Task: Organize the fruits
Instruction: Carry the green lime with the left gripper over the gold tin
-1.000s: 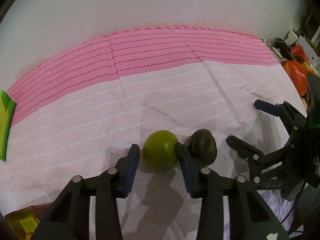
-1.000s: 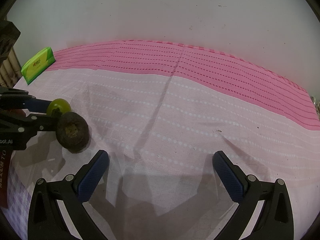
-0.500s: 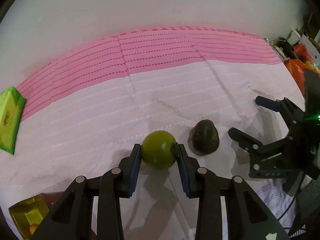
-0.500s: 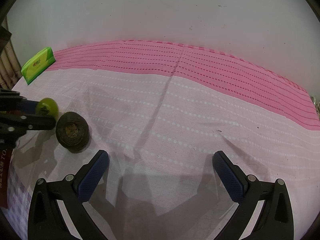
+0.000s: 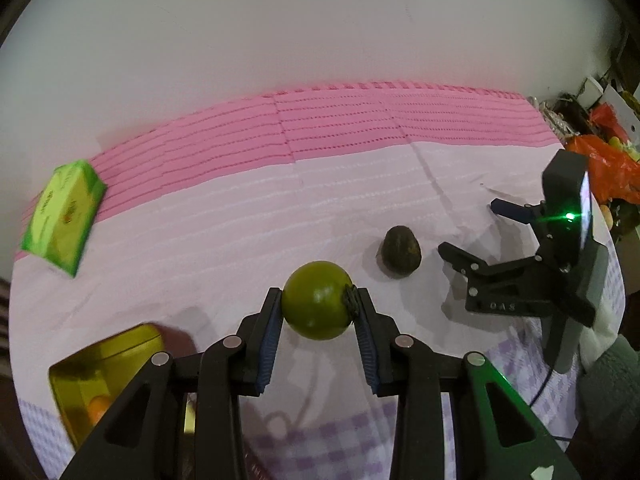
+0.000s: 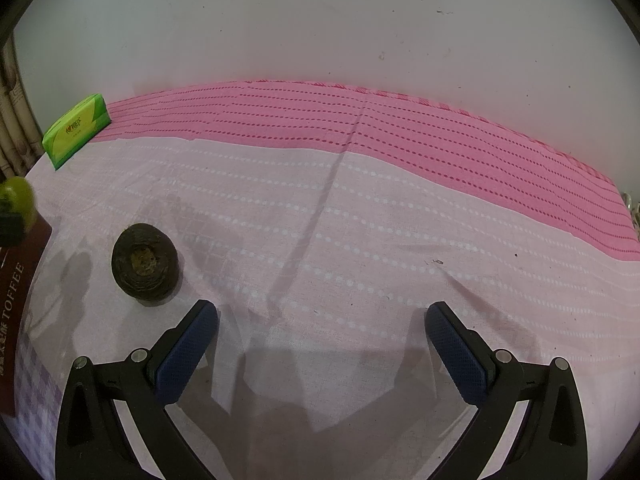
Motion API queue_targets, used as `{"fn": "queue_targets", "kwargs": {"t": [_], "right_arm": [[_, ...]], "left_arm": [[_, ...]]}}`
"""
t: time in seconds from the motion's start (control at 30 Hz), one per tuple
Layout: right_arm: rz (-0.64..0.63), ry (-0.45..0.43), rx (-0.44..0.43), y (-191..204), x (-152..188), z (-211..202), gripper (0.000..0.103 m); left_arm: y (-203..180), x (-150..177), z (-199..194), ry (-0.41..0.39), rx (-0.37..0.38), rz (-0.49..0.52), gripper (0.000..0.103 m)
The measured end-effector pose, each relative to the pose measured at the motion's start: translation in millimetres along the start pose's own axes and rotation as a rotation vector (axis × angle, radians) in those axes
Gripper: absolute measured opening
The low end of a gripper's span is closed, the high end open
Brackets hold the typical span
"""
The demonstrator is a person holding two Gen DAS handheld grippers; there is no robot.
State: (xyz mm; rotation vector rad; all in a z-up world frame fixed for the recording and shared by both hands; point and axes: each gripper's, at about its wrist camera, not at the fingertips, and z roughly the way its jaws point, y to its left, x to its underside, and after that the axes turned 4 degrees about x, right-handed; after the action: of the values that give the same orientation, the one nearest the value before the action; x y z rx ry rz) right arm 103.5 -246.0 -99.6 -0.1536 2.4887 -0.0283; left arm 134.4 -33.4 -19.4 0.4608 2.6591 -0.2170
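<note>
Only the left wrist view shows the yellow open container (image 5: pixel 108 376) at near left, holding something orange, and the orange plastic bags (image 5: pixel 608 168) at far right; only the right wrist view shows the brown box lettered TOFFEE (image 6: pixel 18 304). The round glossy green fruit (image 5: pixel 317 300) is pinched between the blue pads of the left tool (image 5: pixel 316 316), raised off the pink striped cloth (image 5: pixel 340 184). The dark, rough-skinned avocado (image 6: pixel 145 266) (stem end toward the camera) lies on the cloth, left of and just beyond the widely spread, empty right tool (image 6: pixel 322 322)
</note>
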Motion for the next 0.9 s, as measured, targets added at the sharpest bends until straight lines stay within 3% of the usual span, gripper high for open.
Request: {"fn": "queue_targets", "kwargs": {"t": [0.27, 0.6, 0.9], "right_arm": [[0.0, 0.0, 0.0, 0, 0, 0, 0.103], [0.0, 0.0, 0.0, 0, 0, 0, 0.103], [-0.001, 0.0, 0.0, 0, 0, 0, 0.103]], "left_arm": [[28, 24, -42, -0.039, -0.05, -0.076, 0.032], [99, 63, -90, -0.064, -0.164, -0.231, 0.032], [131, 110, -84, -0.017, -0.172, -0.345, 0.032]]}}
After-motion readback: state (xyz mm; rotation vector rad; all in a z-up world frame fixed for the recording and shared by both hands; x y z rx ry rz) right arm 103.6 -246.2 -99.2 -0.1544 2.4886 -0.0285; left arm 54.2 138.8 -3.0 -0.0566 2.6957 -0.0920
